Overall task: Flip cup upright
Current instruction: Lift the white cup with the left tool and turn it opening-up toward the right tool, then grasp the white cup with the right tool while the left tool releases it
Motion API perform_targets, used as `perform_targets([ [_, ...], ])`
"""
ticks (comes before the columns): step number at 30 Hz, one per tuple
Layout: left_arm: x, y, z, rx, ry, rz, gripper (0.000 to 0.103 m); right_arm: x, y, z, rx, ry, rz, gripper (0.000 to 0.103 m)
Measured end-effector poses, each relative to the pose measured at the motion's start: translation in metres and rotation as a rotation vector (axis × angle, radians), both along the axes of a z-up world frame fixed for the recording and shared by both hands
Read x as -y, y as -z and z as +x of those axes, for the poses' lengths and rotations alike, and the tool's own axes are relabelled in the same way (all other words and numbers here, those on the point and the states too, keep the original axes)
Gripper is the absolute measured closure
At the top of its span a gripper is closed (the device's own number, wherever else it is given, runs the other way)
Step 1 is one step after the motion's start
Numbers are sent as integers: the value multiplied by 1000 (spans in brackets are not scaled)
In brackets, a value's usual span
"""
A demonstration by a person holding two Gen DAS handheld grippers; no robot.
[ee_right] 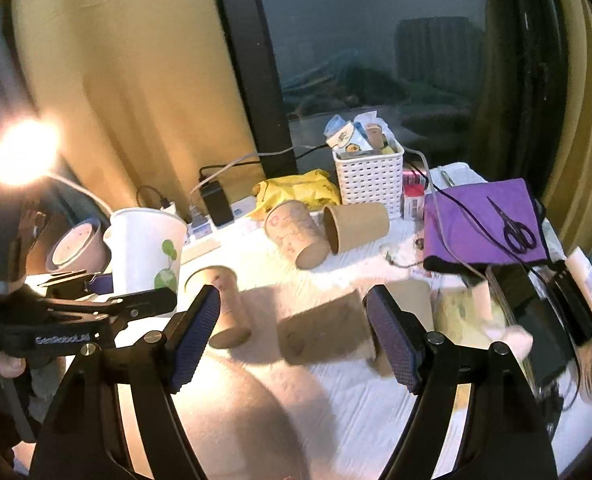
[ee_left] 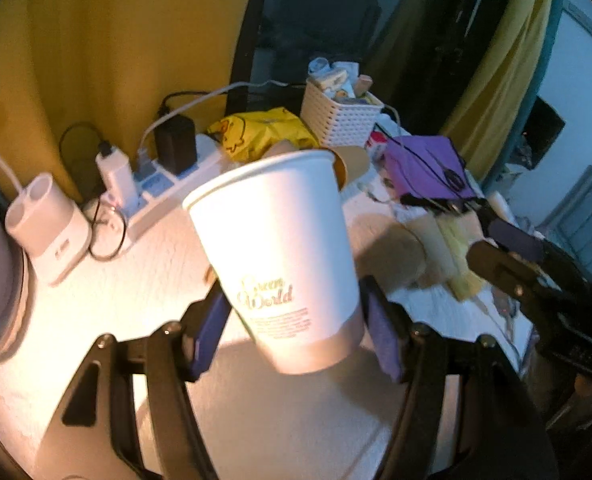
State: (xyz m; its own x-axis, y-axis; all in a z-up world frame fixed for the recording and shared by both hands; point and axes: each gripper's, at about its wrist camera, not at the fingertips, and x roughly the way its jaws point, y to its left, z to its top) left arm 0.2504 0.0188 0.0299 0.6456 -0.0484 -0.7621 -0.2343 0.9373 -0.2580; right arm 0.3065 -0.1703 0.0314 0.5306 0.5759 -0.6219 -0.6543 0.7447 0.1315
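A white paper cup with gold "Green World" lettering sits between the fingers of my left gripper, mouth up and tilted slightly, lifted above the white table. The blue pads stand close to its sides near the base. The same cup shows at the left of the right wrist view, held in the left gripper. My right gripper is open and empty above the table, with brown paper cups lying on their sides ahead: one near its left finger, another between the fingers.
Two more brown cups lie on their sides farther back. A white basket, yellow bag, power strip with chargers, purple cloth with scissors and a lamp crowd the table's edges.
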Motion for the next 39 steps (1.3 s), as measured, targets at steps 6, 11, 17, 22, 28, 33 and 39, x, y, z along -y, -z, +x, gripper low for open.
perform_targets([
  [6,0,-6,-56,68,32,19,38,-2,-8,-46,25,13,-19,23],
  [11,-2,0,-102,101,47,40,38,-6,-12,-87,47,2,-24,23],
  [17,11,11,-156,236,127,87,38,-7,-12,-136,69,-26,-22,23],
  [22,31,29,-186,346,208,155,38,6,-11,-170,66,-56,19,23],
  [28,50,49,-206,450,299,165,38,15,-1,-207,60,-151,56,23],
  [33,62,61,-216,491,379,190,38,15,11,-231,49,-242,104,23],
  [39,77,58,-229,530,409,251,37,9,16,-235,13,-300,166,23],
])
